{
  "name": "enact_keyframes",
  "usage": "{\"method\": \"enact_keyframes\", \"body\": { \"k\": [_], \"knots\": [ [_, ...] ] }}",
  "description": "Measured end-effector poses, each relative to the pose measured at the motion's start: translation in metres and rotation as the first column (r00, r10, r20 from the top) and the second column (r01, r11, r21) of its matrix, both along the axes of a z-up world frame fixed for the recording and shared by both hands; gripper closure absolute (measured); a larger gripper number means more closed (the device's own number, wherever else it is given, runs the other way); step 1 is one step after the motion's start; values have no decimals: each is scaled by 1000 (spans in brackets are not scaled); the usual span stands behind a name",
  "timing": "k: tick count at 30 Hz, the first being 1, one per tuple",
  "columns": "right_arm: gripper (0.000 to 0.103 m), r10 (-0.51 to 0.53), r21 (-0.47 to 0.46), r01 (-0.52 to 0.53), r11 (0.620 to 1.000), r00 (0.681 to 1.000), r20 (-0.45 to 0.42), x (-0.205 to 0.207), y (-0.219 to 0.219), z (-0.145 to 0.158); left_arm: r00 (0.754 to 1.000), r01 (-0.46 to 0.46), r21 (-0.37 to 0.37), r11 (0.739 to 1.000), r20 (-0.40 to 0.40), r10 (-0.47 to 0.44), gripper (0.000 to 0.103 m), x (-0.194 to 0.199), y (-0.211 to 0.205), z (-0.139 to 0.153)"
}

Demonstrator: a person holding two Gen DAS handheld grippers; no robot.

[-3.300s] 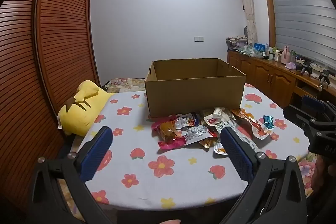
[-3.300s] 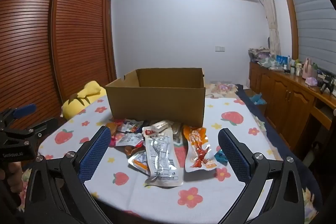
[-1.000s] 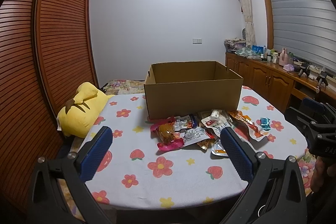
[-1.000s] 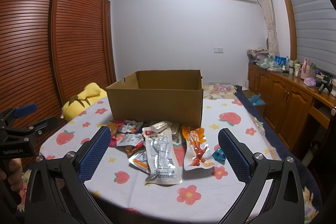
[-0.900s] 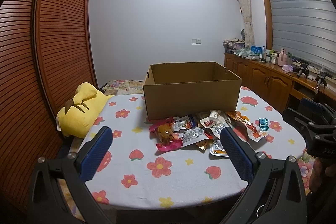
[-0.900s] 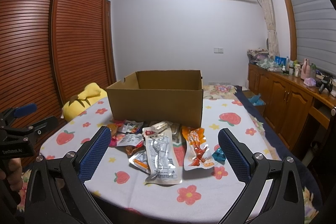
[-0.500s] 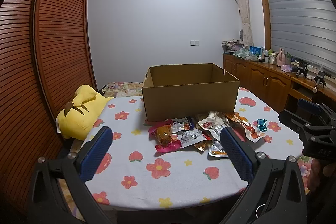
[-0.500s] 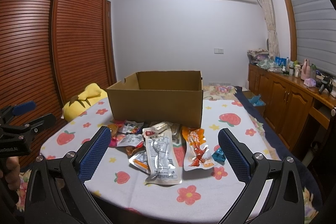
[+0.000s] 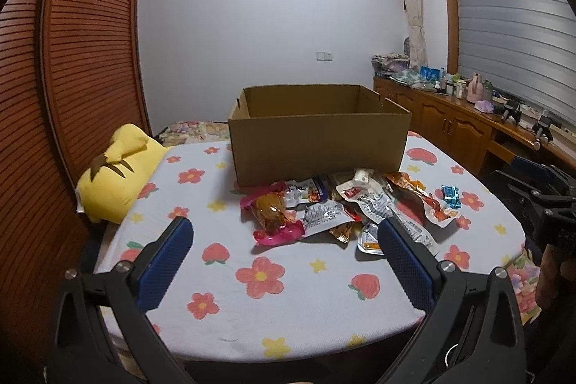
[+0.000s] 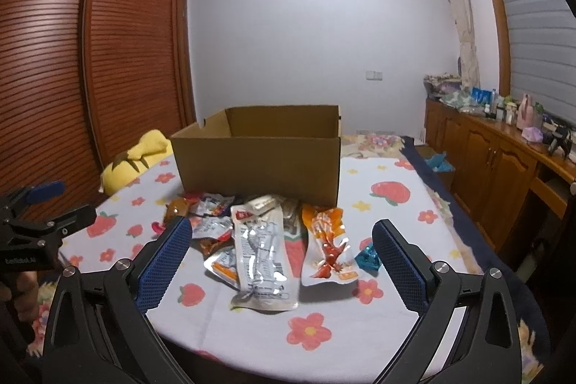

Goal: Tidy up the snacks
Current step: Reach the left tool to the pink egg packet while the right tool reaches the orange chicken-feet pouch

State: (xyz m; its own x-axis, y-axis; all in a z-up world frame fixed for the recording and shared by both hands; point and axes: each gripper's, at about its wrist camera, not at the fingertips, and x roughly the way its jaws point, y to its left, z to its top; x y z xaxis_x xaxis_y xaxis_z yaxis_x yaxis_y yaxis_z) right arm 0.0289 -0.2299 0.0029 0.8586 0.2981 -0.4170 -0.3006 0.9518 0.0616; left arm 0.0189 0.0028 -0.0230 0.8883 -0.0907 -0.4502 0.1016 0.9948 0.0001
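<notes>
The left gripper [image 9: 282, 242] is wide open and holds nothing; it hangs over the near part of the flowered tablecloth [image 9: 259, 305]. The right gripper [image 10: 280, 243] is also wide open and empty. Just ahead of the right gripper lies the heap of snack packets; the long silver pouch [image 10: 264, 251] is between its fingers in the view, with the orange packet [image 10: 329, 243] and the small teal candy [image 10: 368, 256] to the right. Ahead of the left gripper, the pink-wrapped snack [image 9: 271, 213] is the nearest one. Behind the heap stands the open cardboard box [image 9: 316, 139], and I cannot see into it. I judge the task is at its beginning: the next move is probably to lower one gripper, pinch a flat packet by an edge, and carry it over the box wall.
</notes>
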Motion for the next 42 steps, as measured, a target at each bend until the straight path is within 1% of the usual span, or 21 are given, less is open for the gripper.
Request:
{"method": "enact_keyframes", "body": {
  "k": [3,5,7,10,14,18,23,26,28,31,34,36,38,39,42],
  "knots": [
    [7,19,-14,-20,1000,999,-27,9,-3,-10,1000,17,5,1000,-12,-17,0,9,-1,-7],
    [13,38,-11,-38,999,998,-52,16,-6,-16,1000,16,17,1000,-23,-15,1,15,-1,-11],
    [16,52,-16,-54,998,996,-78,22,-8,-22,999,27,25,999,-38,-26,1,22,-2,-16],
    [16,64,-39,-68,997,992,-113,32,-11,-31,997,40,16,999,-72,-39,1,34,-1,-23],
    [17,84,-35,-90,995,984,-158,46,-16,-40,991,48,14,999,-123,-45,1,52,2,-32],
    [19,103,-55,-115,992,977,-189,61,-19,-46,983,59,4,998,-174,-57,6,75,6,-39],
    [23,125,-71,-147,987,962,-244,84,-21,-52,975,74,-9,997,-210,-75,12,100,8,-45],
    [24,141,-64,-166,984,948,-286,99,-21,-56,967,84,-20,996,-240,-86,16,114,10,-49],
    [25,155,-49,-179,983,935,-319,108,-21,-59,962,92,-31,995,-255,-97,24,123,12,-52],
    [25,163,-29,-187,982,915,-368,125,-19,-66,955,87,-29,996,-283,-91,26,137,14,-55],
    [25,162,-18,-186,982,898,-409,140,-17,-72,944,86,-61,994,-314,-101,28,149,19,-58],
    [25,160,-22,-187,982,892,-423,148,-14,-75,940,67,-63,996,-330,-84,30,158,23,-60],
    [25,163,-26,-194,981,885,-435,152,-11,-78,938,60,-61,996,-337,-77,34,164,25,-60],
    [25,164,-29,-196,980,883,-441,154,-10,-78,935,62,-63,996,-345,-80,38,168,25,-61],
    [25,159,-28,-193,981,876,-455,160,-8,-80,922,60,-70,996,-377,-82,40,179,26,-65]
  ]
}}
